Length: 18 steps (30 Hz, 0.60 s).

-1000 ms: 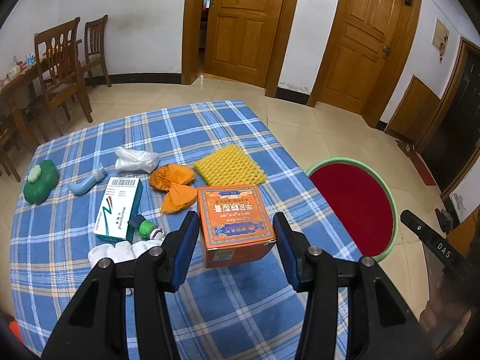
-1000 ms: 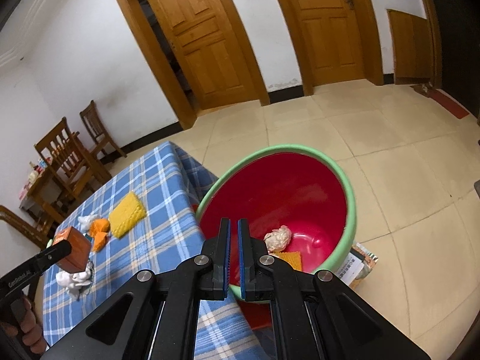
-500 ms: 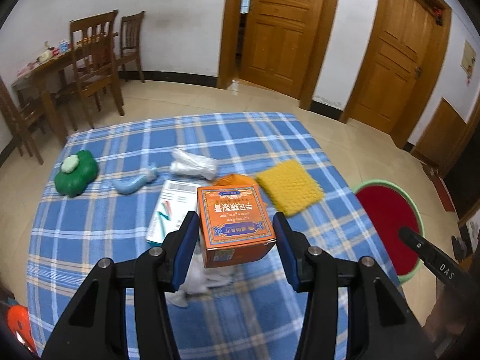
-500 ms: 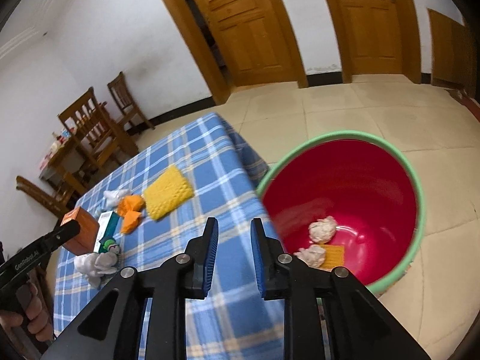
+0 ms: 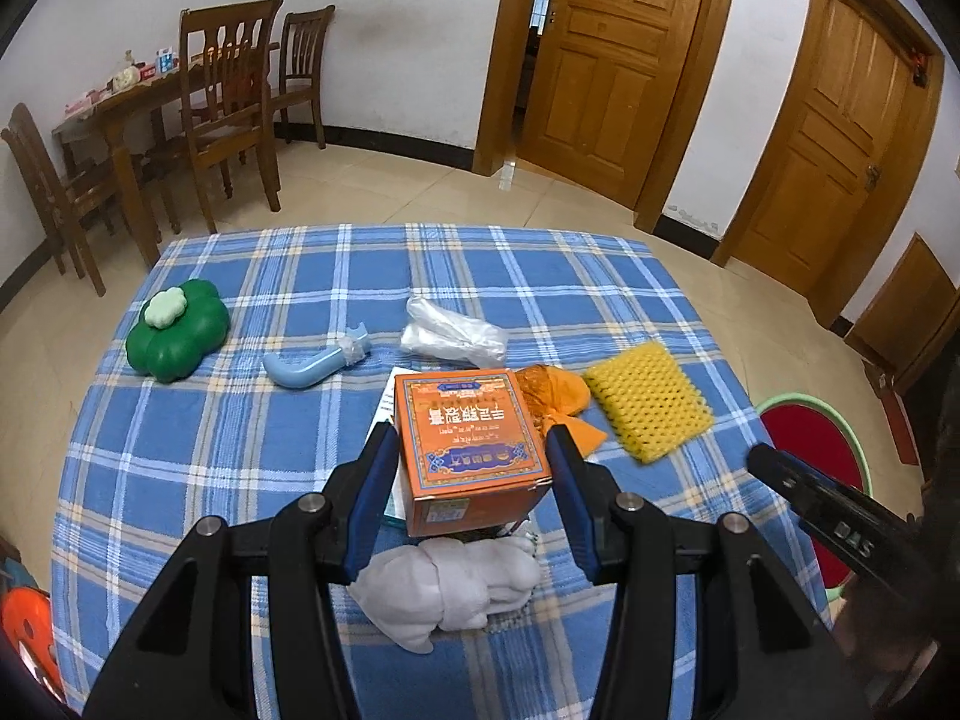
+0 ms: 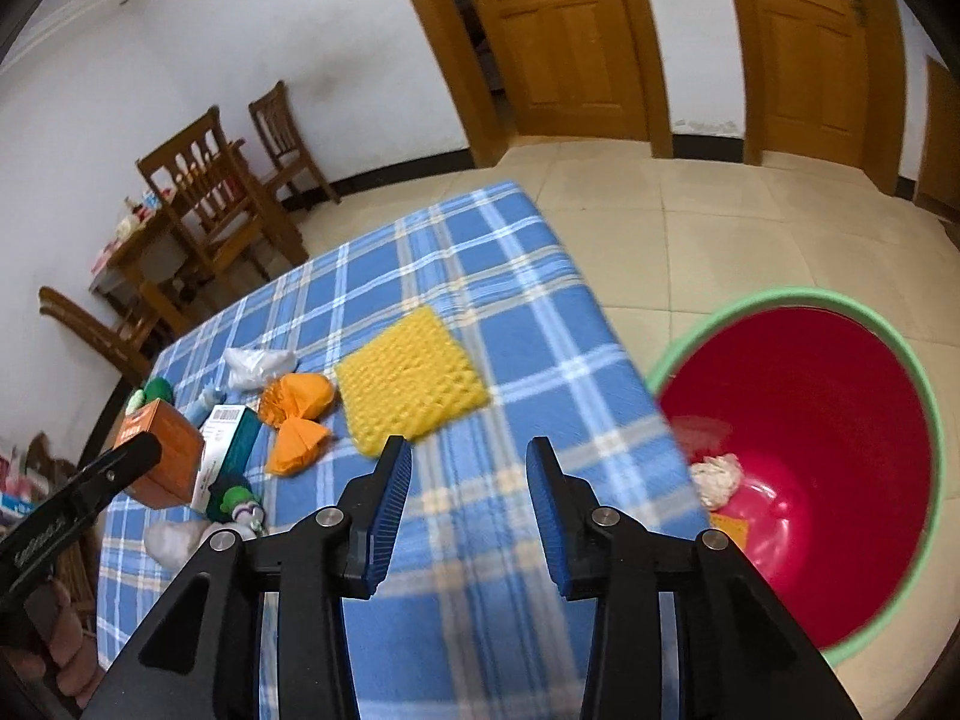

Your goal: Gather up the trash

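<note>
Left wrist view: centre frame, the left tool (image 5: 471, 480) clamps the orange box (image 5: 471, 441) by its side faces, above the surface (image 5: 240, 480); likely light, crushable cardboard. The right tool (image 6: 469, 504) gapes empty.

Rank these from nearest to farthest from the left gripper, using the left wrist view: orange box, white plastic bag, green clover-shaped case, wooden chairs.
1. Orange box: between the left gripper's fingers.
2. White plastic bag: on the table just beyond the box.
3. Green clover-shaped case: far left of the table.
4. Wooden chairs: off the table, by the back wall.
</note>
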Each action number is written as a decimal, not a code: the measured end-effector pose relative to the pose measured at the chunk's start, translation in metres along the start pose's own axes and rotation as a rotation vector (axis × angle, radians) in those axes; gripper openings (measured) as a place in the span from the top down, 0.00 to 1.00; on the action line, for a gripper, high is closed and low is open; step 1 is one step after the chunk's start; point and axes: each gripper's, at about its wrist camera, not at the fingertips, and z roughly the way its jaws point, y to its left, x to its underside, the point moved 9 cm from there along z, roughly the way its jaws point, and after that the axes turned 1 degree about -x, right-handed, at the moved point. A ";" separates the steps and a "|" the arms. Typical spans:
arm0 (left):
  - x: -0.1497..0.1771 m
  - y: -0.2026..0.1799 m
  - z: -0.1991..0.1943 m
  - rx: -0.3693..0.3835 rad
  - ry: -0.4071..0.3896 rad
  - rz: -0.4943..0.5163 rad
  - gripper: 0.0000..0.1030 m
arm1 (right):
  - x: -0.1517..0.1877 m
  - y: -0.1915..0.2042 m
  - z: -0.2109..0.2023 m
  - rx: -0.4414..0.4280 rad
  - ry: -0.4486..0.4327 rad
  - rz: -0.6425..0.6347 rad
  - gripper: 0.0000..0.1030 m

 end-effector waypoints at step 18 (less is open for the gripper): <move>-0.002 0.000 0.017 -0.034 0.028 -0.054 0.50 | -0.011 0.016 0.058 0.003 0.079 -0.113 0.67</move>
